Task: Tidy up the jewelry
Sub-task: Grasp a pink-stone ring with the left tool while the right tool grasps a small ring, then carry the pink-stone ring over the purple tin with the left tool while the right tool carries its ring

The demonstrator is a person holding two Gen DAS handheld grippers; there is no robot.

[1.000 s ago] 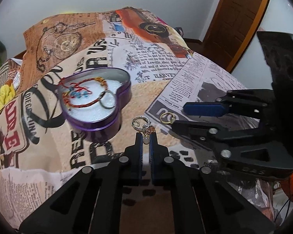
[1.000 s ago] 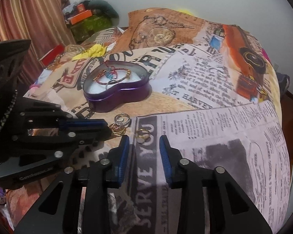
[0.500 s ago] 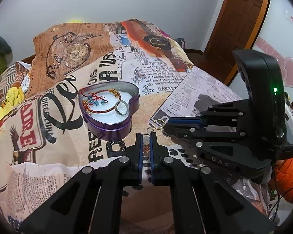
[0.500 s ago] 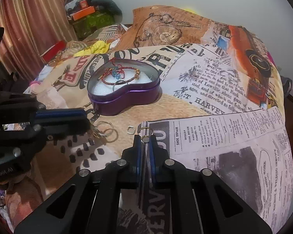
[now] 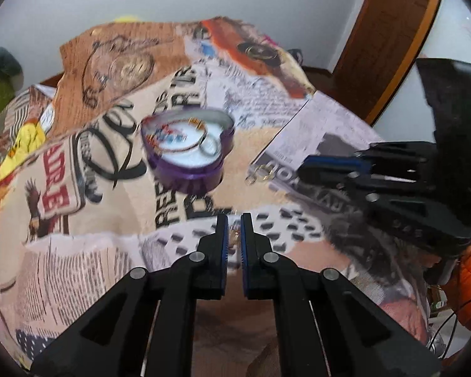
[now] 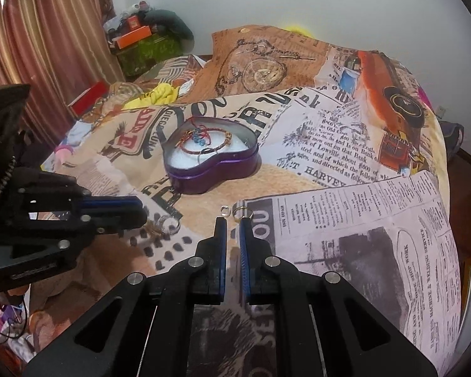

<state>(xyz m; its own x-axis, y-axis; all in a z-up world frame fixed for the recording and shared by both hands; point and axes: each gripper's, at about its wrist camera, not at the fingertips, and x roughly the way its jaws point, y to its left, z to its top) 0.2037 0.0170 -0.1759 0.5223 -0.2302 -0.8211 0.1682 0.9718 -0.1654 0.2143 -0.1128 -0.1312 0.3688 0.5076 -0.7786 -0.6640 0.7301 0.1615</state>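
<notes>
Position of the heart-shaped tin (image 6: 235, 165) is what the coming move is judged to turn on. It is seen ahead of the right gripper (image 6: 233, 220) and a little to the left in that gripper's own view. It also lies ahead and slightly left of the left gripper (image 5: 234, 220). It rests flat on the bedspread (image 6: 329, 132) with its open top facing up, so it can be entered from above. Neither gripper can be said with confidence to be the nearer one.

The right gripper is clenched, and a thin gold ring (image 6: 242, 211) appears to be pinched at the very tips of its jaws, most of the loop standing proud beyond them. The left gripper is likewise closed on a small cluster of rings (image 6: 166, 224). In its own blurred view the cluster is seen only as a glint between the pads.

The tin is of purple-lacquered metal with a bright inner wall, and it is lined with white foam (image 6: 185, 161). Red and beaded bracelets (image 6: 204, 144) and a plain metal hoop are already laid on the foam. A tiny square silver link (image 6: 224, 210) is left loose on the cloth just beside the right jaws. The bedspread is soft and rumpled and is printed with newspaper text. Small smooth metal hoops are judged likely to slip or roll if dropped short of the foam.
</notes>
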